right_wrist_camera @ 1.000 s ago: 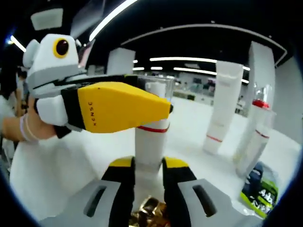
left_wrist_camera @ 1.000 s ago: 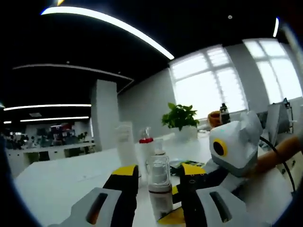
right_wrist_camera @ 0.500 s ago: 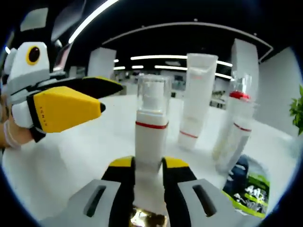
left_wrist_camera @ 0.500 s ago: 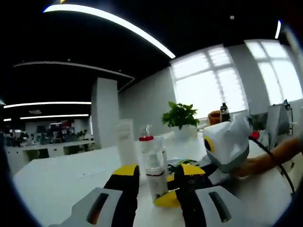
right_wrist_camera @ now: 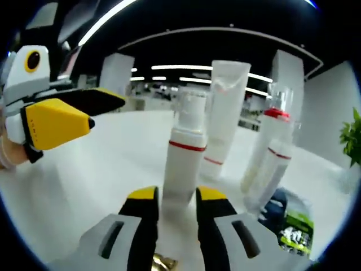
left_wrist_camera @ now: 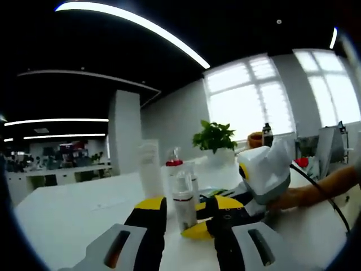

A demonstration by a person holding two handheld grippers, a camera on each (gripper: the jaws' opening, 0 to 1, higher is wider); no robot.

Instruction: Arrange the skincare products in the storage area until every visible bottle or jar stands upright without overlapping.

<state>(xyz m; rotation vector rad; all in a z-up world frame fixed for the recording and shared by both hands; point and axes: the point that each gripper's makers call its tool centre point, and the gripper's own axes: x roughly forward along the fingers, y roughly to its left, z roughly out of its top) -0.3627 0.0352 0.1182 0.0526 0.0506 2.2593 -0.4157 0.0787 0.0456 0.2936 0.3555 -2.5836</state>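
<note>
Since a second ago the left gripper (right_wrist_camera: 84,113), jaws apart, has backed off the pump bottle (right_wrist_camera: 183,164), which the right gripper (right_wrist_camera: 174,200) clamps upright just beside the white tube (right_wrist_camera: 223,113); set it down squarely, clear of that tube.

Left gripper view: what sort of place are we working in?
Probably an open-plan office: a long white table, strip ceiling lights, large windows with a potted plant before them, and desks in the background at the left.
</note>
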